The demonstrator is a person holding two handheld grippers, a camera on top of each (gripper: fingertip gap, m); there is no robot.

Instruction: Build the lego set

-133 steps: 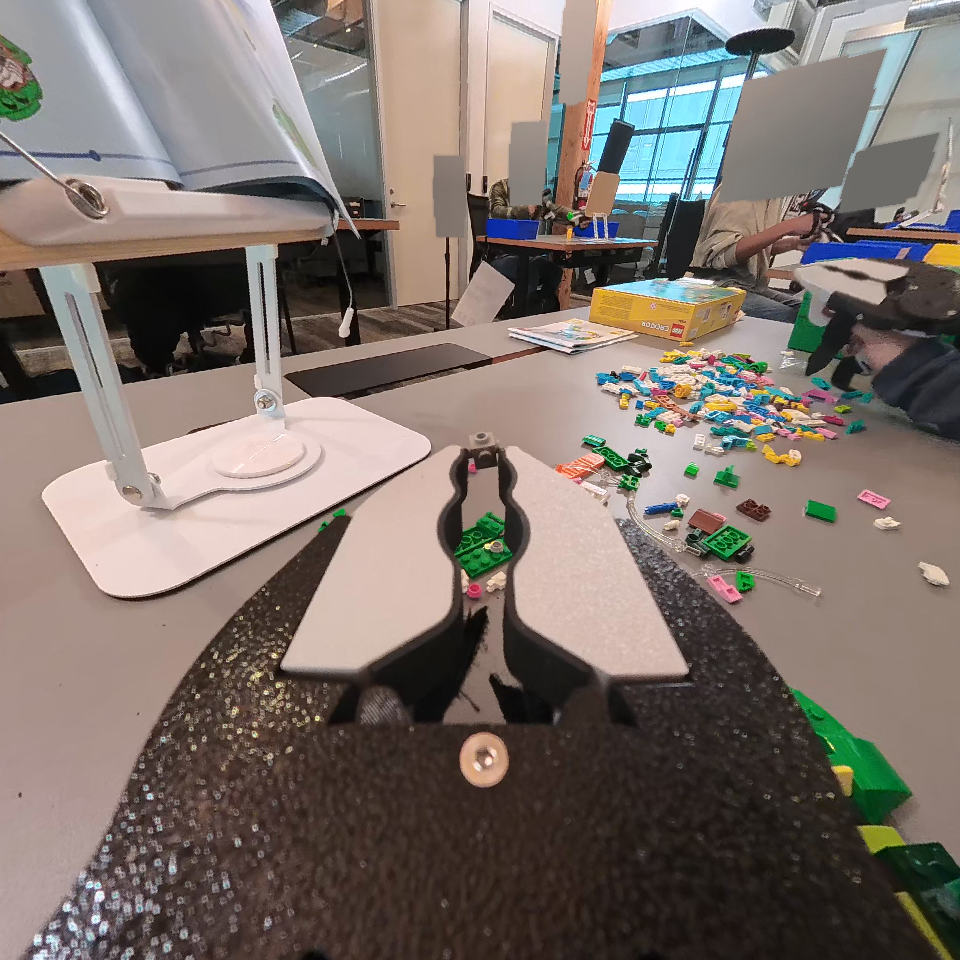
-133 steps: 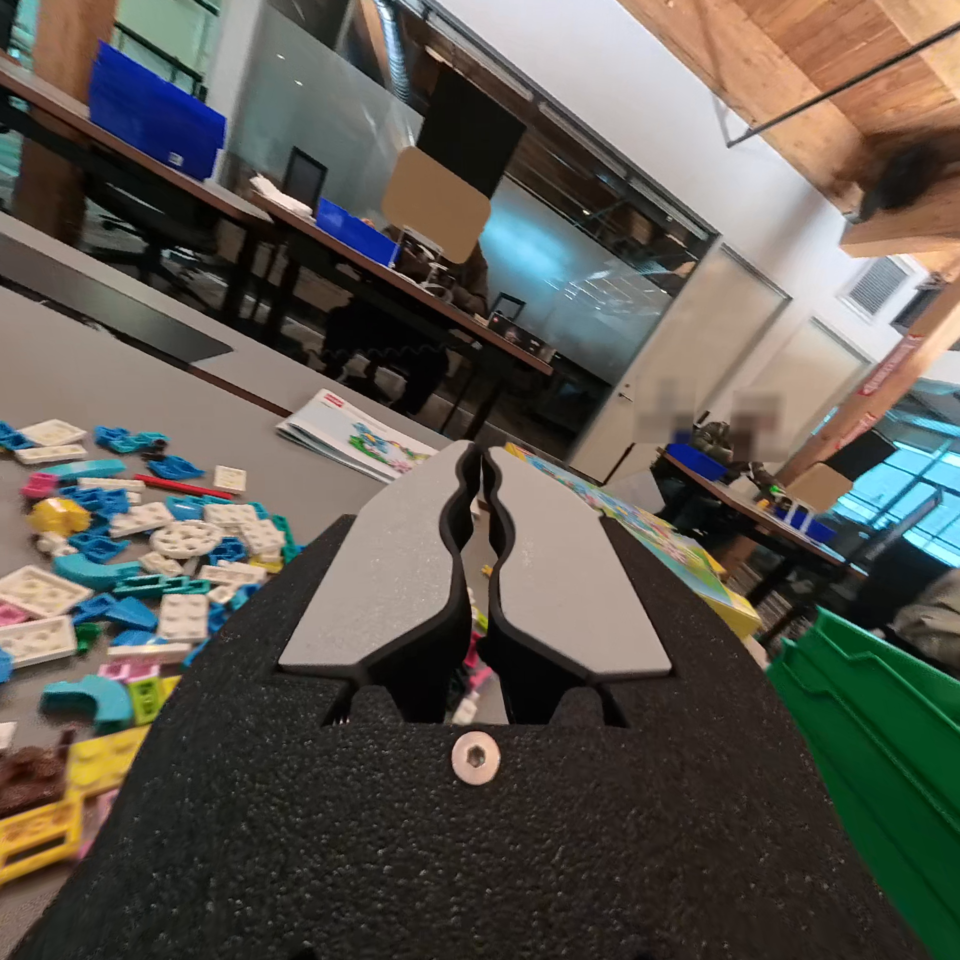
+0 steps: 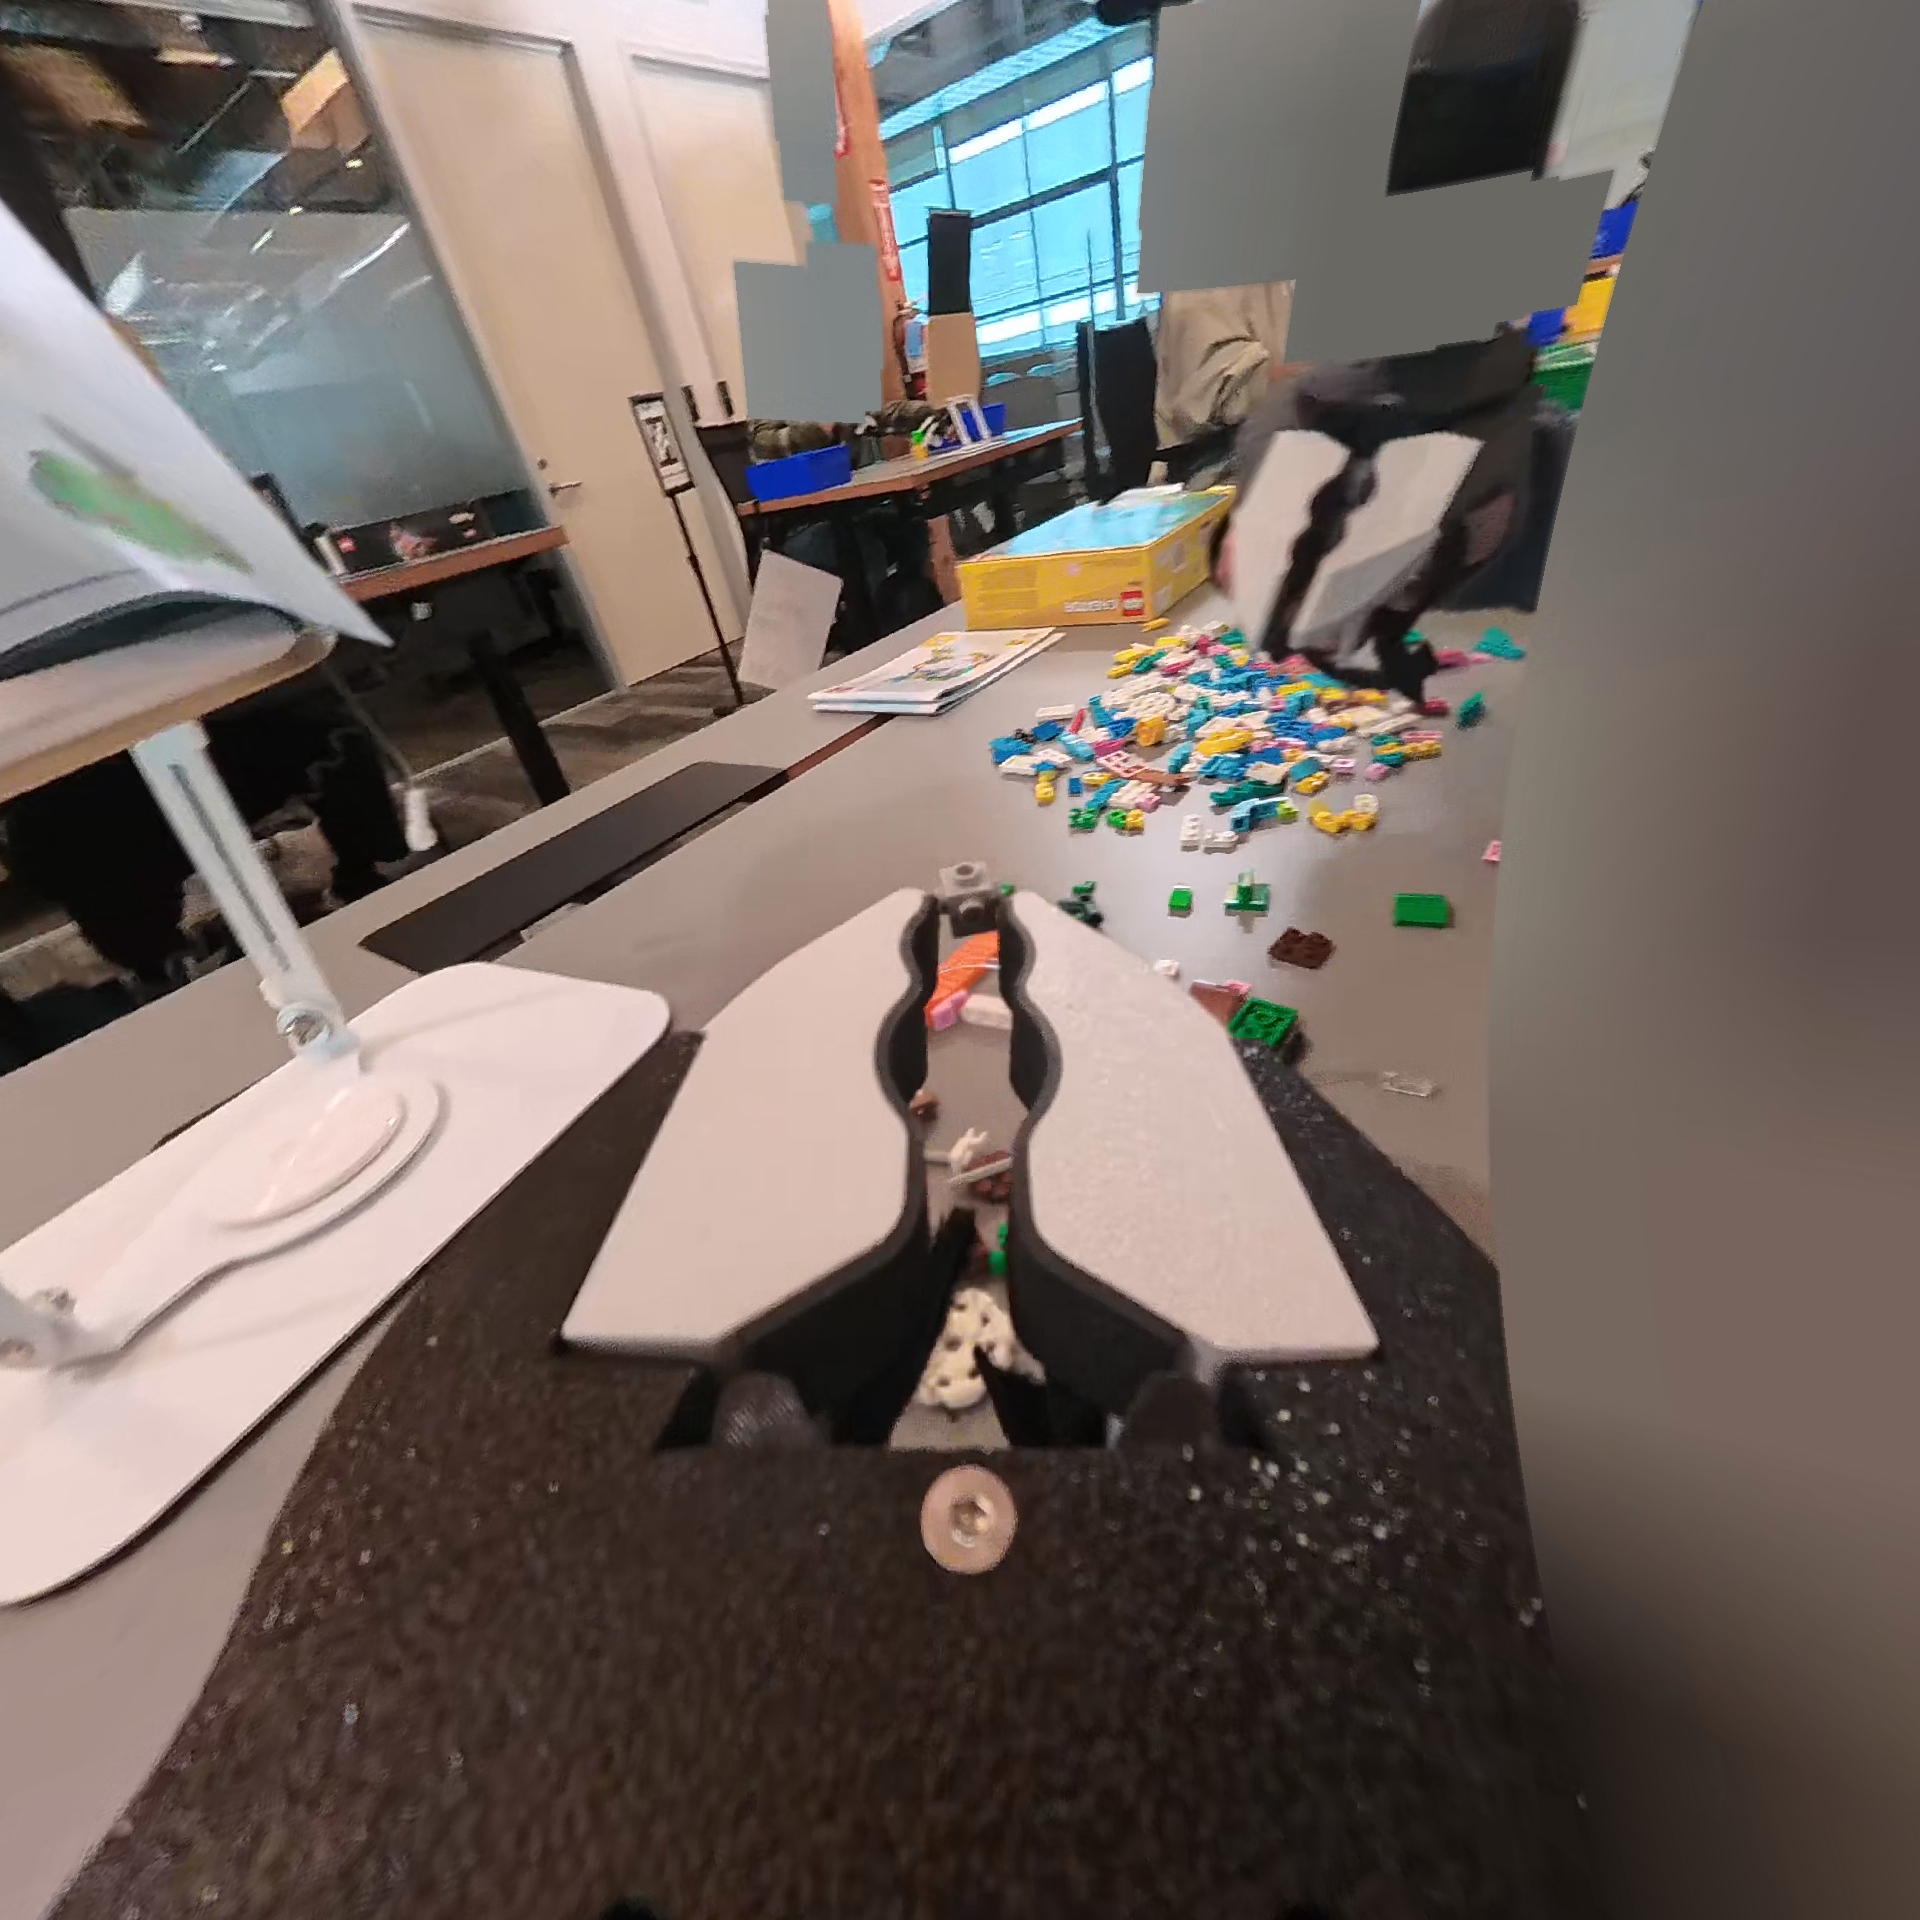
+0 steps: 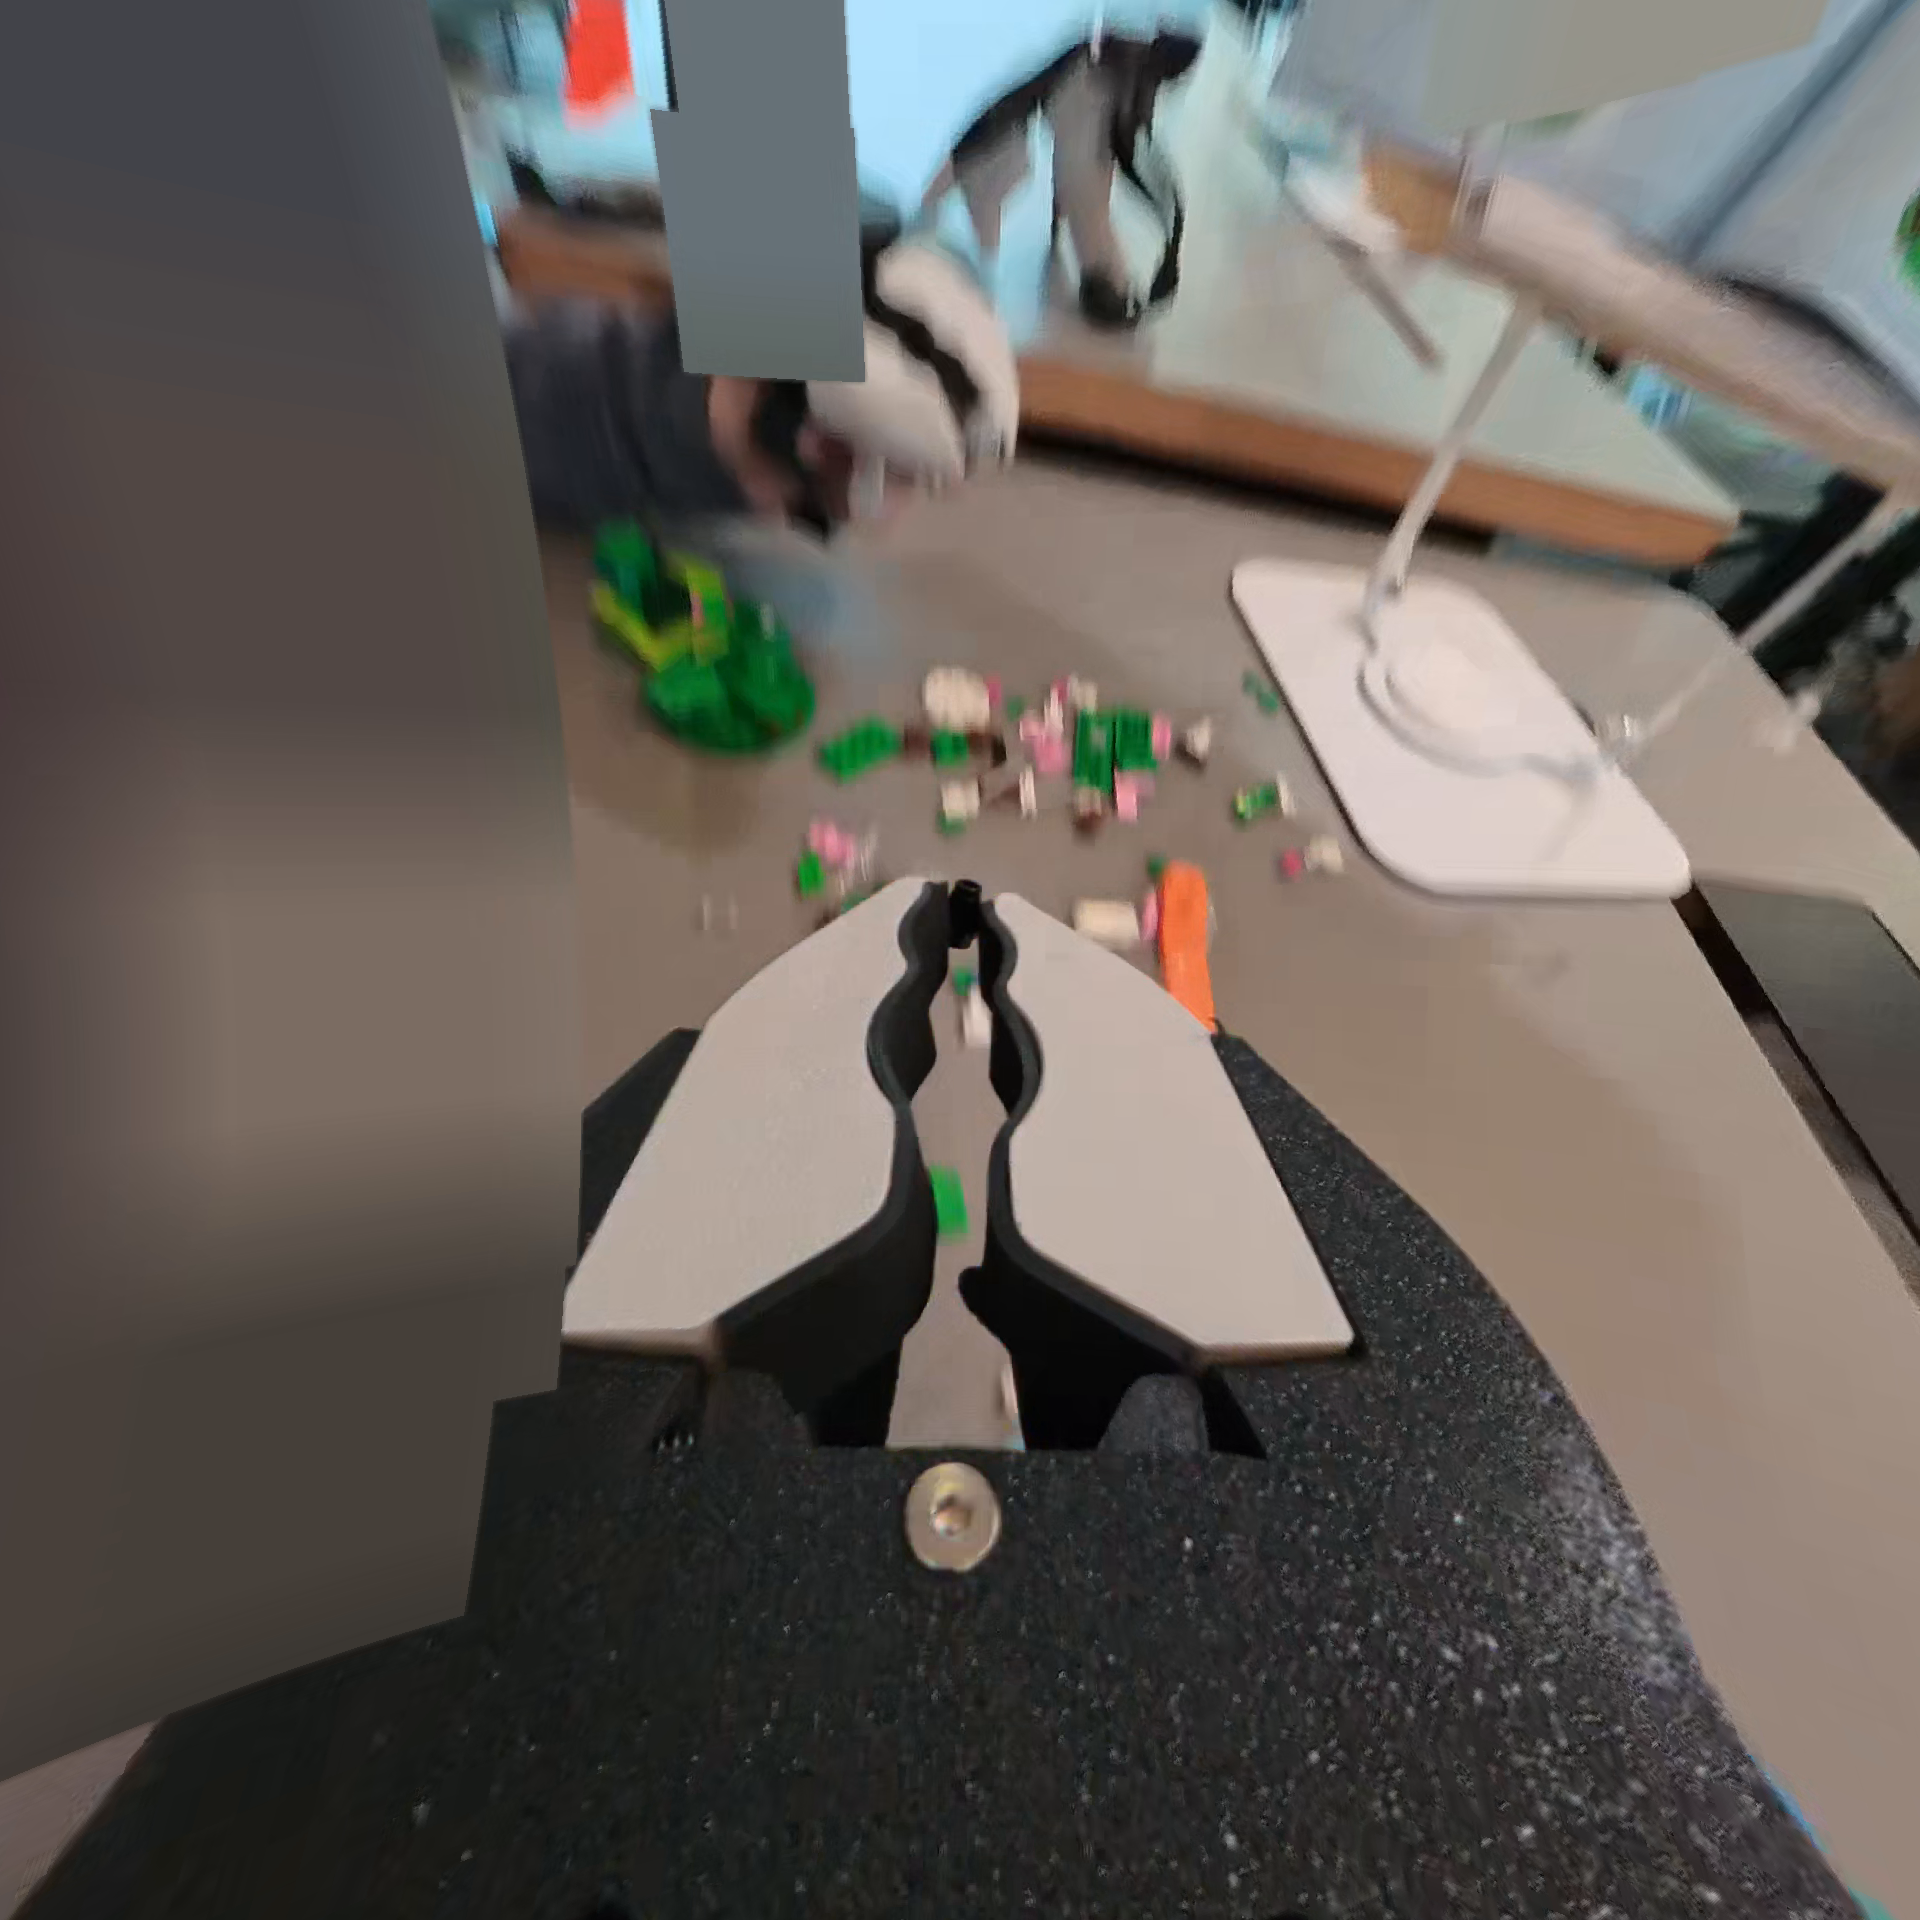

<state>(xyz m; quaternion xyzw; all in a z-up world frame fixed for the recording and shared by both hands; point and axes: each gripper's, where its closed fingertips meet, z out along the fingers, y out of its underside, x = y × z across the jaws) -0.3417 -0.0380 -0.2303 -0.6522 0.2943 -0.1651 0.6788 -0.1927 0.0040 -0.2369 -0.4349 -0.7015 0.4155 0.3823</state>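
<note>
My left gripper point(image 3: 966, 912) is shut on a small grey brick point(image 3: 962, 881) and holds it above the grey table point(image 3: 727, 914). My right gripper point(image 4: 964, 920) is shut on a small black piece point(image 4: 966, 894). In the left wrist view the right gripper point(image 3: 1387, 665) hangs over the pile of coloured bricks point(image 3: 1216, 727). A green partial build point(image 4: 717, 675) stands on the table beyond the right gripper, with loose green, pink and white pieces point(image 4: 1039, 748) beside it. The right wrist view is blurred.
A white book stand base point(image 3: 312, 1143) sits at the left and also shows in the right wrist view point(image 4: 1455, 727). A yellow set box point(image 3: 1091, 577) and booklets point(image 3: 935, 670) lie at the back. An orange piece point(image 4: 1184, 935) lies near the right gripper. People sit at far desks. My hands' fingertips stand some 15 centimetres from each other.
The left gripper still holds the grey brick and has swung right. The right gripper, shut and empty before, now holds a black piece and faces the green build.
</note>
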